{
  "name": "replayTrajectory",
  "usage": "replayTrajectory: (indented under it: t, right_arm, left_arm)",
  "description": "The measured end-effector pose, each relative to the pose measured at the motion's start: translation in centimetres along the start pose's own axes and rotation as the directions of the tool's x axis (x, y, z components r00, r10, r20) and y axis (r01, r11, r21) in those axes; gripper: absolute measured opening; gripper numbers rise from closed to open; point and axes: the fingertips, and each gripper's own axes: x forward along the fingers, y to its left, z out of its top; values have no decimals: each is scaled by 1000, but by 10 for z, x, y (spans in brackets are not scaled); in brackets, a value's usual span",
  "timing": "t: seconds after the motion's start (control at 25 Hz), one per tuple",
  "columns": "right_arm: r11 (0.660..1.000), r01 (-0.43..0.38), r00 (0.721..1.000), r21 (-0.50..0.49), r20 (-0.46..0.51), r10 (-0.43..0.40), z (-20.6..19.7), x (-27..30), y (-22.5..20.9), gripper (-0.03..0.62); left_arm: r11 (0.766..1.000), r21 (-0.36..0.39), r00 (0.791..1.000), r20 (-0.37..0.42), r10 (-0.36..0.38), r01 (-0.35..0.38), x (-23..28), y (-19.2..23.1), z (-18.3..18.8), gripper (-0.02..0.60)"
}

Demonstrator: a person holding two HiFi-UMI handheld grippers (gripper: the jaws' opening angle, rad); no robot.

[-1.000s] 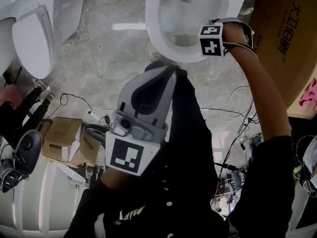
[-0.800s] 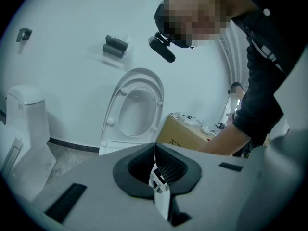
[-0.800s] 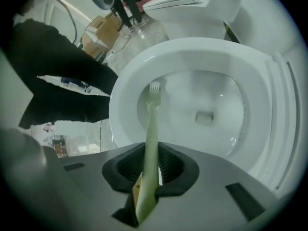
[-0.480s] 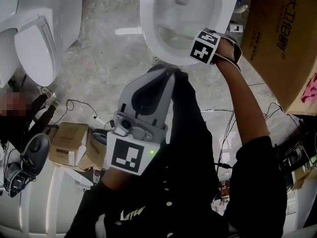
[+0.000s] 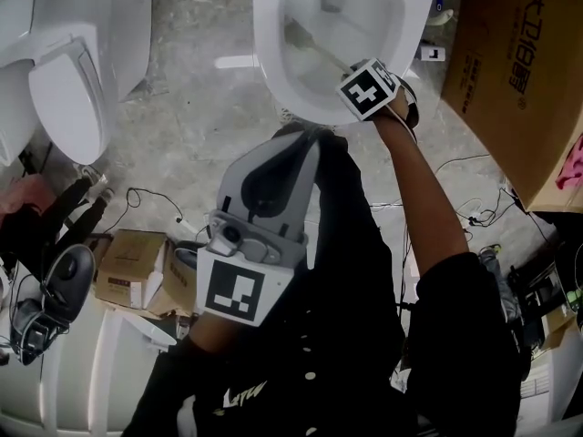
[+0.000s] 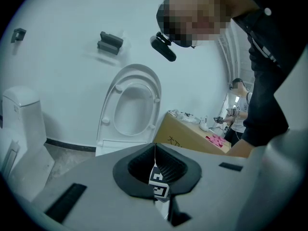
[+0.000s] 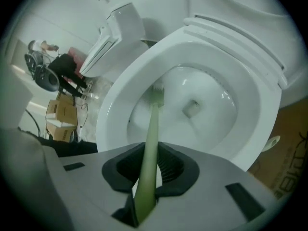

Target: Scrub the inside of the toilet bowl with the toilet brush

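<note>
The right gripper is clamped on the pale green long-handled toilet brush. The brush runs straight ahead from the jaws, its bristle head against the inner wall of the white ceramic toilet bowl. The left gripper has its jaws pressed together, empty.

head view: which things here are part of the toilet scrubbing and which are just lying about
In the job: toilet brush, toilet bowl, right gripper holding the brush.
Lying about: large cardboard box, second toilet, small boxes, left gripper (idle).
</note>
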Motion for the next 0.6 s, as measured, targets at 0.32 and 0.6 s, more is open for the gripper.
replayTrajectory:
  t: [0.32, 0.6]
  right_arm:
    - [993, 36, 995, 112, 84, -46, 38, -3, -20, 83]
    - [978, 85, 987, 189, 120, -109, 53, -5, -46, 83]
  left_arm:
    - [1000, -9, 1000, -4, 7, -7, 4, -2, -6, 29]
    - [1000, -8, 1000, -12, 9, -9, 5, -1, -12, 29]
